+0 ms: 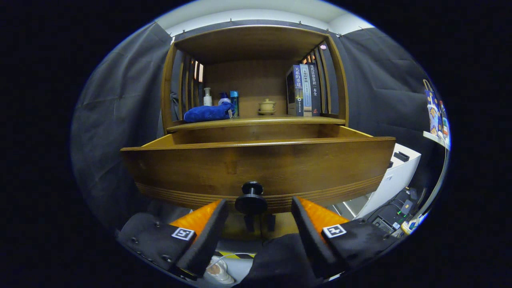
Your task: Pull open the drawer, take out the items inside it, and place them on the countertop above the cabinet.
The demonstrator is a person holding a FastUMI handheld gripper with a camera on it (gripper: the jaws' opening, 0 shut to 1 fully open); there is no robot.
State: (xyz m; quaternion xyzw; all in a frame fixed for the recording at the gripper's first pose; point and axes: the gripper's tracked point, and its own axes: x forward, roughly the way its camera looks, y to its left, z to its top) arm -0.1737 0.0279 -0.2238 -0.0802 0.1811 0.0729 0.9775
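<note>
1. Fingers of the gripper (259,210) stand spread apart, one on each side of the round black knob (251,199), and neither presses on it; I judge this is the stance for letting go of a handle once the pull is done.
2. That knob sits low on the curved brown wooden drawer front (258,168), just ahead of the fingers, and the drawer stands pulled well out from the cabinet.
3. Whatever lies inside is hidden behind the high front board, so I cannot tell what is left to lift out.
4. Beyond the drawer runs the wooden countertop (256,121), the place meant for the items. It already bears a folded blue cloth (209,112), a white pump bottle (207,97), a blue can (234,101), a small tan lidded teapot (267,106) and a row of upright books (304,90).
5. Grey drapes (120,104) close the booth around the cabinet, and a white box (394,176) stands off to the right.
</note>
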